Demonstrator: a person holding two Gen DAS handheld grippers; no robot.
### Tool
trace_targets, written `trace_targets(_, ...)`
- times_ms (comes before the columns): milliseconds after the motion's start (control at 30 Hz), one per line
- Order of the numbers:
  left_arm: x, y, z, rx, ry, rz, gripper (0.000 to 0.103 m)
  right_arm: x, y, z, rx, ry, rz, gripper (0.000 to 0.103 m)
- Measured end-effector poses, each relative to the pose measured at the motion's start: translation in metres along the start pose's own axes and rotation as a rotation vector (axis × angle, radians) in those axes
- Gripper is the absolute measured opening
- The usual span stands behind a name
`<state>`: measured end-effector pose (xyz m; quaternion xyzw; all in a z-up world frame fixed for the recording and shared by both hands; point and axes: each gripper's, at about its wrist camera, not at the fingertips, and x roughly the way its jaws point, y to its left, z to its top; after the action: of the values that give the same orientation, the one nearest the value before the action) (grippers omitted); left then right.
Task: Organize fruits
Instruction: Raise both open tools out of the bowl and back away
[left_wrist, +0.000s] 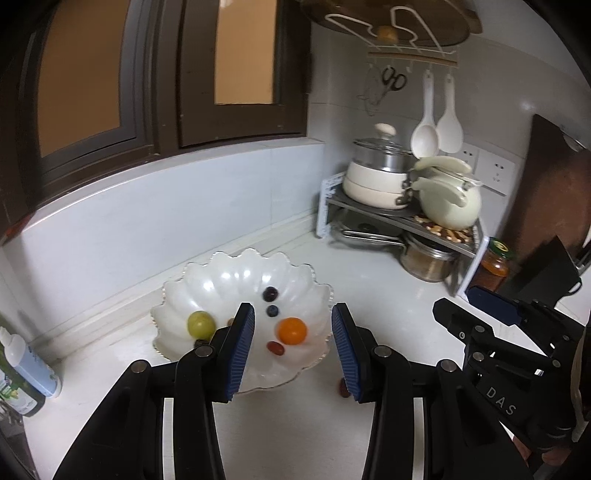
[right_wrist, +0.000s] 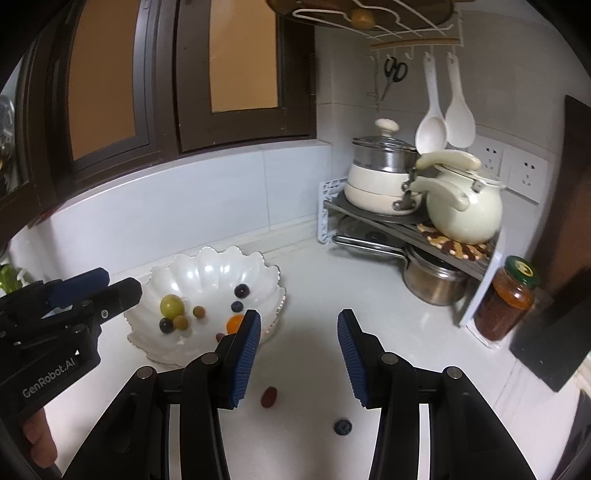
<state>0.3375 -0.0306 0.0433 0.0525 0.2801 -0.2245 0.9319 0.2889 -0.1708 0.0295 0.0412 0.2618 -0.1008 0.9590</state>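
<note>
A white scalloped bowl (left_wrist: 221, 273) (right_wrist: 207, 269) stands on the counter. It holds a green grape (left_wrist: 200, 324) (right_wrist: 171, 305), a small orange (left_wrist: 292, 331), a dark grape (left_wrist: 270, 294), a blueberry (left_wrist: 272, 311) and a red date (left_wrist: 276, 348). My left gripper (left_wrist: 293, 350) hovers open over the bowl's near side, with nothing between its pads. To the bowl's right, my right gripper (right_wrist: 298, 362) is open and empty above the counter. Below it lie a loose red date (right_wrist: 269, 397) and a loose blueberry (right_wrist: 342, 426).
A corner rack (right_wrist: 388, 221) at the back right carries a steamer pot (right_wrist: 380, 173) and a cream kettle (right_wrist: 465, 210), with a steel pot beneath. A sauce jar (right_wrist: 506, 299) stands beside it. A bottle (left_wrist: 26, 365) lies at the left edge. The tiled wall runs behind the bowl.
</note>
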Motion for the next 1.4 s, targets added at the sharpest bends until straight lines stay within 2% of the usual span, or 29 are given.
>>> trace_targets(467, 0.003, -0.024, -0.019, 0.073, -0.005, -0.031, 0.043, -0.011, -0.02, -0.026, 0.064, -0.011, -0.082, 0.045)
trace_targets(900, 0.019, -0.037, -0.04, 0.109, 0.027, -0.077, 0.043, -0.004, -0.033, -0.051, 0.108, 0.025, -0.096, 0.045)
trace_targets(1400, 0.047, -0.057, -0.072, 0.158, 0.092, -0.086, 0.043, 0.016, -0.045, -0.087, 0.134, 0.098, -0.114, 0.045)
